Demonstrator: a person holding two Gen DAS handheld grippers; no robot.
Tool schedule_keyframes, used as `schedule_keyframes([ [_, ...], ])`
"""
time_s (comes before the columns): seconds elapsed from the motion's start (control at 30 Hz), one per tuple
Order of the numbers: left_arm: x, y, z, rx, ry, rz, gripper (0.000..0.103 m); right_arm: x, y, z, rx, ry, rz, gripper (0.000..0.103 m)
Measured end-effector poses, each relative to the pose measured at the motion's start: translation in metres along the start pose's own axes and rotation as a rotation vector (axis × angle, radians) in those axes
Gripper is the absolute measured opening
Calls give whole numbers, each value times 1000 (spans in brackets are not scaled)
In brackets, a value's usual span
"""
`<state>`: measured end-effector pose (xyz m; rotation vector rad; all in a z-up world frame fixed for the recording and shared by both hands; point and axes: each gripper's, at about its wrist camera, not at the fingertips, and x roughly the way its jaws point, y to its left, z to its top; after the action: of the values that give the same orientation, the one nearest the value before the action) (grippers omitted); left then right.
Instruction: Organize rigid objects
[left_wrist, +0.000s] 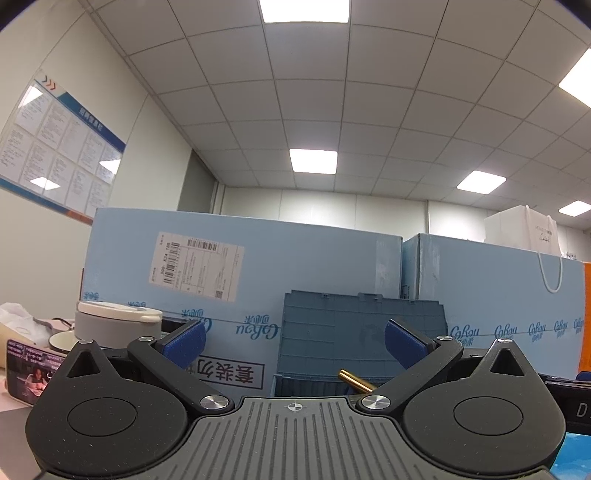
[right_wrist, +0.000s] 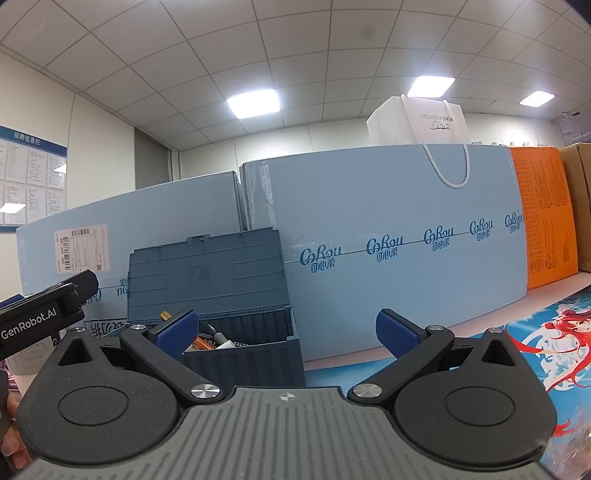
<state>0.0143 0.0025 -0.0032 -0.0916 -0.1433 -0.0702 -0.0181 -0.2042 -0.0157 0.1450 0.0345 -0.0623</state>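
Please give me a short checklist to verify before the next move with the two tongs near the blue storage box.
1. Left tongs open, holding nothing: ok.
2. Right tongs open, holding nothing: ok.
3. Blue storage box lid raised: ok.
4. Free room inside box beside the pens and tools: cannot tell.
5. Brass tube fully inside box: cannot tell.
6. Next object to pick in view: not ok.

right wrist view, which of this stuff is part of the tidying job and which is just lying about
Part of the job:
- blue storage box, lid up
- pens and small items inside it
- gold tube at the box edge
- left gripper and right gripper, both open and empty

Just lying about:
- light blue cartons
- white gift bag
- orange carton
- grey lidded container
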Motion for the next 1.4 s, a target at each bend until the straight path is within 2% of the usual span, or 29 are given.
schedule_keyframes([
  [1.4,-4,1,0,-12,-20,31,103,-1,0,0,-7,6,6,103],
])
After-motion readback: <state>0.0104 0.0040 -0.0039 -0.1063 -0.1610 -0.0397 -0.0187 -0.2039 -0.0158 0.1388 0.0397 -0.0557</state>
